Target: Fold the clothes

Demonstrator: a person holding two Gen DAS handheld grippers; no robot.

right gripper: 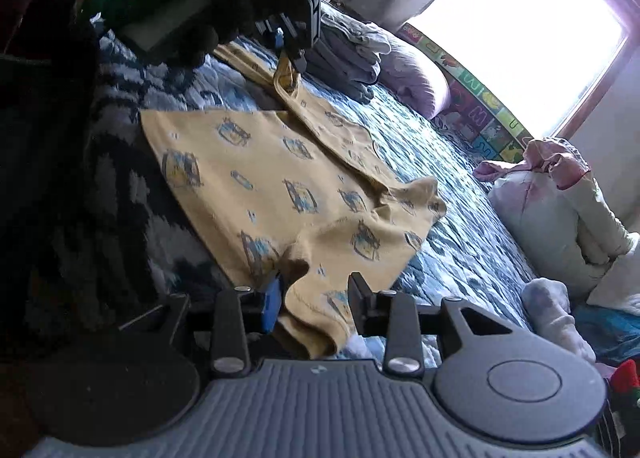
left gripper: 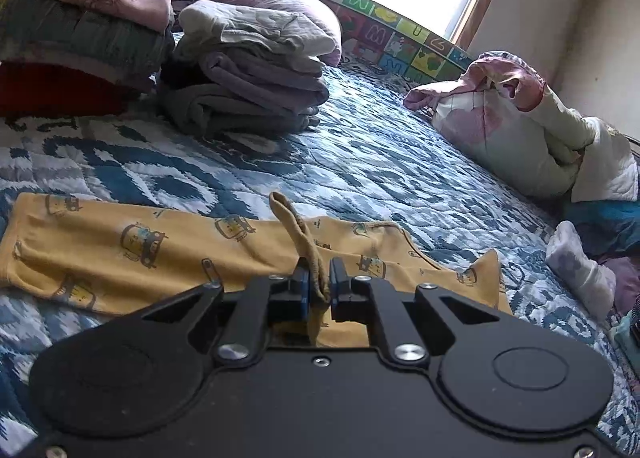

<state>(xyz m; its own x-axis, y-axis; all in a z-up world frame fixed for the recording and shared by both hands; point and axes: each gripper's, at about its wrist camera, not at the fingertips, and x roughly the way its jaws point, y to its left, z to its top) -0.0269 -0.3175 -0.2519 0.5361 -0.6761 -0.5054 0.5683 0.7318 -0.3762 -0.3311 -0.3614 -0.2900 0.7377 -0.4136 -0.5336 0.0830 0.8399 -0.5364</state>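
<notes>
A yellow child's garment (left gripper: 160, 242) printed with small cartoon buses lies spread on the blue and white quilt (left gripper: 360, 162). My left gripper (left gripper: 320, 270) is shut on a raised fold of its edge, which sticks up between the pads. In the right wrist view the same garment (right gripper: 280, 178) lies flat, and the left gripper (right gripper: 290, 58), held by a dark-gloved hand, pinches its far corner. My right gripper (right gripper: 314, 286) sits at the near hem with its jaws apart. Loose yellow cloth lies between them, not pressed.
Two stacks of folded clothes (left gripper: 248, 86) (left gripper: 88, 18) stand at the back left of the bed. A pale bundle with pink cloth (left gripper: 520, 130) lies at the right, with a white sock (left gripper: 580, 270) near it. An alphabet foam mat (left gripper: 400, 38) lines the wall under the window.
</notes>
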